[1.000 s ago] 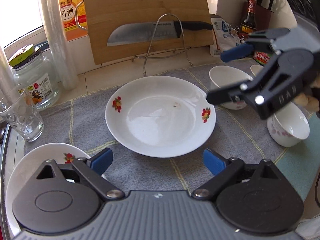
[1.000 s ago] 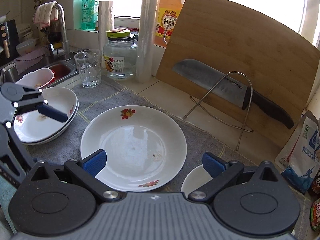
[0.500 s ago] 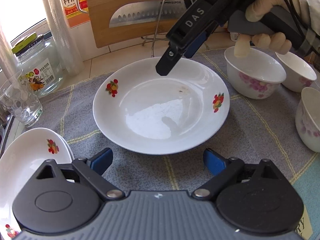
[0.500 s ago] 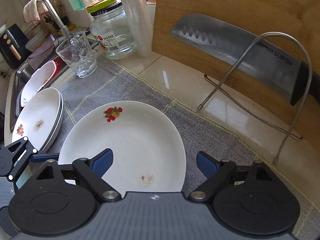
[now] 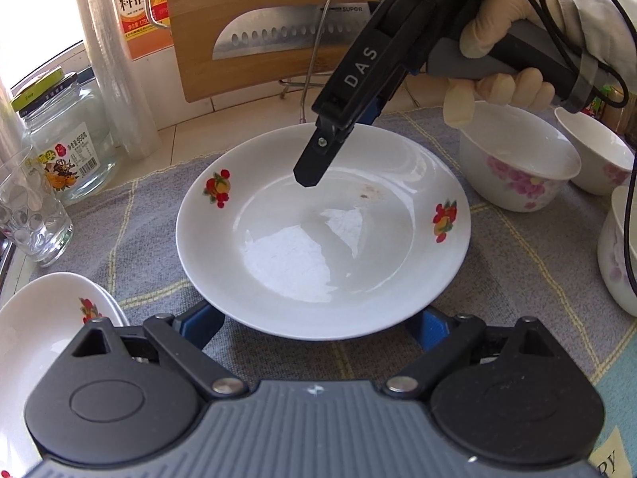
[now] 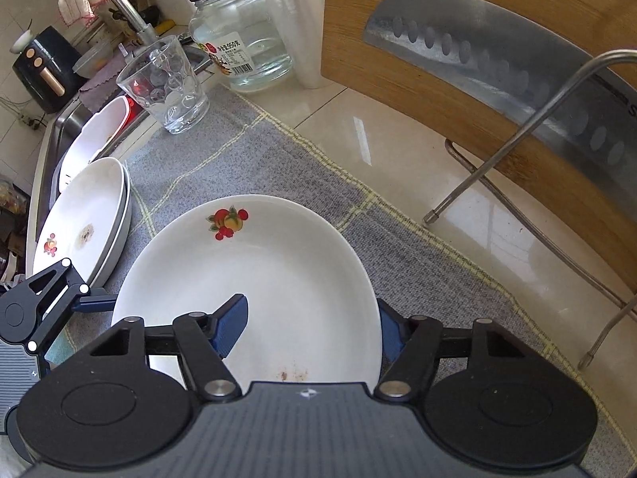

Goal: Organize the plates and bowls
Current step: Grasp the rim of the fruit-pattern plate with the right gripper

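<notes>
Plate (image 6: 254, 279) lying flat on grey mat (image 6: 247, 139), round, no long axis. Right gripper (image 6: 310, 328) closing astride its rim, one pad inside the well, one outside at 3 o'clock. Left gripper (image 5: 318, 320) spread wide, rim at 12 o'clock, not gripping. Stacked plates (image 6: 83, 215) waiting at 9 o'clock.

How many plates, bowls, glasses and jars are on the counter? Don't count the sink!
Plates: 3, the middle plate and two stacked plates
Bowls: 3
Glass: 1
Jar: 1
Total: 8
</notes>
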`<state>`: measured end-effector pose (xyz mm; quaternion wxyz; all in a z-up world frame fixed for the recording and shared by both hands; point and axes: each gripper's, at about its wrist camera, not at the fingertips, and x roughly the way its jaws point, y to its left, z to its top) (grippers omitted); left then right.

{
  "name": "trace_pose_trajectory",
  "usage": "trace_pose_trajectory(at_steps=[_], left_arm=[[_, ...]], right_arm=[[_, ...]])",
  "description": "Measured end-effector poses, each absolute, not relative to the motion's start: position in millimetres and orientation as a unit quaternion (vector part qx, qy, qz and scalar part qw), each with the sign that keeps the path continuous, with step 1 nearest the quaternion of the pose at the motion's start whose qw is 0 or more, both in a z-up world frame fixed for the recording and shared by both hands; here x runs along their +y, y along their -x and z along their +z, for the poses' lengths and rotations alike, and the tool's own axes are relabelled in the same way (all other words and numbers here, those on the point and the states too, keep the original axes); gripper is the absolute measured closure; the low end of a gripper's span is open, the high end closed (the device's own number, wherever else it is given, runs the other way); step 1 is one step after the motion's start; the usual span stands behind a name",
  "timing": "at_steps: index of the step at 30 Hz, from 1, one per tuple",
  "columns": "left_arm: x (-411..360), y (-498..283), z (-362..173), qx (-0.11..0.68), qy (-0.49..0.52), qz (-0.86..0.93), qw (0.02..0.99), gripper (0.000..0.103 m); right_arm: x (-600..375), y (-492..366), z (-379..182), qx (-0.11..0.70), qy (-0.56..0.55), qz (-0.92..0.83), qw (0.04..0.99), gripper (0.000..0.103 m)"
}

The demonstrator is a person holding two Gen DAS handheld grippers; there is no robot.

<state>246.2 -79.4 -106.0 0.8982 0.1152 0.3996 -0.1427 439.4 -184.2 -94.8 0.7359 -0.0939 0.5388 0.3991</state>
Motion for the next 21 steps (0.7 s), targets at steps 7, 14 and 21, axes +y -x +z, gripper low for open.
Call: trace_pose_trajectory(at_steps=[7, 14, 21], left_arm=[[-79, -246, -104, 0.392, -0.110, -0.147, 0.901, 0.008], [-76, -240, -98, 0.384, -0.109, -0.145, 0.905, 0.008], [-69, -230, -86, 0.378, -0.102, -0.143, 0.909, 0.008]], right_arm=[[-188, -440, -95, 0.539, 0.079, 0.395, 0.739, 0.030], [-190, -436, -85, 0.533, 0.076, 0.399, 0.742, 0.030], [-185, -425, -69, 0.520, 0.076, 0.407, 0.747, 0.030]])
